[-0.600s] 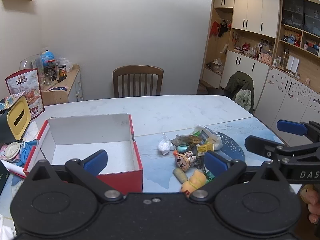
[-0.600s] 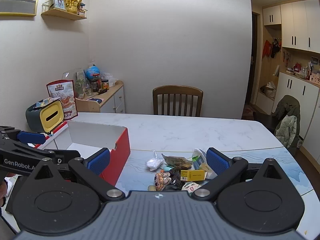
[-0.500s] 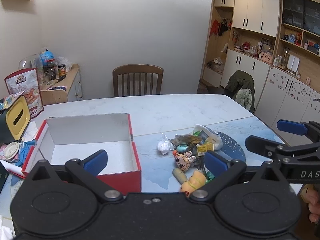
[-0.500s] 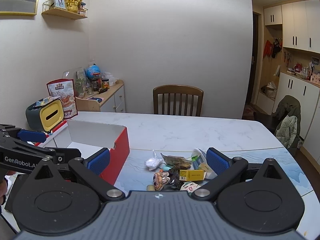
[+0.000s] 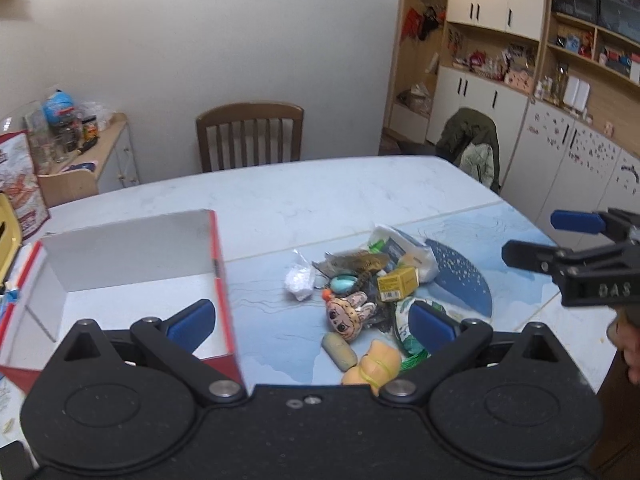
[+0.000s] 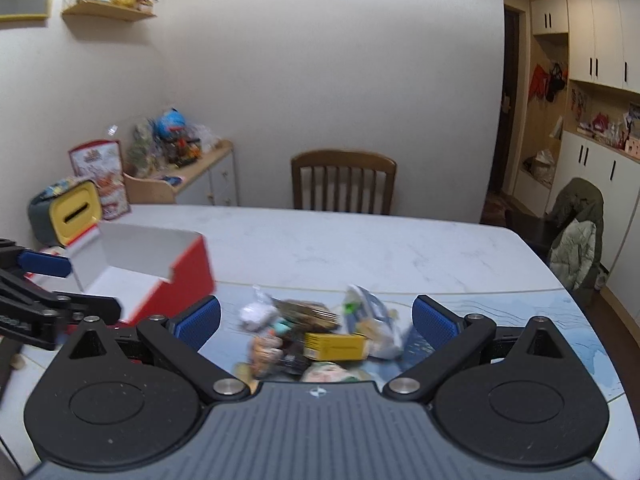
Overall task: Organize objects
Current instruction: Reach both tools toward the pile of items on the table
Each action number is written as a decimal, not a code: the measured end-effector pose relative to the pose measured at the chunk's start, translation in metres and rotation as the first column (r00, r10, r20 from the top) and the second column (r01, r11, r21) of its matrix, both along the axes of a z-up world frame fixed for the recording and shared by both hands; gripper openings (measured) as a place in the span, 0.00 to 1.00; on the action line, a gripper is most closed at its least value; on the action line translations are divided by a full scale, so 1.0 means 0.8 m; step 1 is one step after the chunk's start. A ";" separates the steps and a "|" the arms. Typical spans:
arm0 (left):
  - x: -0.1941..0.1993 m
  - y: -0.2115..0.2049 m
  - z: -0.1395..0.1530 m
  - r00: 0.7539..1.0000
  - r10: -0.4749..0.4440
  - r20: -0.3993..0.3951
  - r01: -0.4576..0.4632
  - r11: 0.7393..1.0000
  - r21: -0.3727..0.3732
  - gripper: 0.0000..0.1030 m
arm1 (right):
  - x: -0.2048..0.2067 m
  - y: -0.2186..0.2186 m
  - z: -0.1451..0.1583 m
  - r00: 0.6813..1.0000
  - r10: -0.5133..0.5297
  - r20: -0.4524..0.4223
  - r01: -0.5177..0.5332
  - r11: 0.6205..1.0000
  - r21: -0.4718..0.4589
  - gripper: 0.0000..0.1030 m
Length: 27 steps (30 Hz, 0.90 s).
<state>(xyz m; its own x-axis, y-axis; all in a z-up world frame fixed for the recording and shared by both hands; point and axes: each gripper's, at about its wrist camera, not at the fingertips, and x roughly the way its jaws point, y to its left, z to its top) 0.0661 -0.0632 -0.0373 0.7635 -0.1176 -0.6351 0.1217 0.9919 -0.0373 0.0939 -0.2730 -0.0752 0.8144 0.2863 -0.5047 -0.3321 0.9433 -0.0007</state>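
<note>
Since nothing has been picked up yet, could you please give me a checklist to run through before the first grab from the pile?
1. Left gripper jaws open, holding nothing: ok.
2. Right gripper jaws open, holding nothing: ok.
3. Red box open on top, nothing visible inside: ok.
4. Pile reachable: yellow carton and doll head lie ahead of the jaws: ok.
5. Items separated for a clean grip: not ok, they overlap.
6. Sharp right view: not ok, blurred.

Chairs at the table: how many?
2. A wooden chair at the far side against the wall, and a second chair at the right end, mostly hidden under a green jacket. Others could be out of view.
</note>
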 end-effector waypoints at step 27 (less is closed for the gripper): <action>0.063 -0.067 -0.148 0.966 -0.031 -0.255 0.035 0.999 0.009 0.88 | 0.127 0.005 -0.167 0.897 0.313 -0.312 -0.357 0.929 -0.094 0.91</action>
<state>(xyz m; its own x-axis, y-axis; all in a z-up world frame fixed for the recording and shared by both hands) 0.1163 -0.1167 -0.1555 0.5721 -0.1305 -0.8097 0.1425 0.9881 -0.0586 0.1959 -0.2689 -0.2090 0.4968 0.4225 -0.7580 -0.6348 0.7726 0.0146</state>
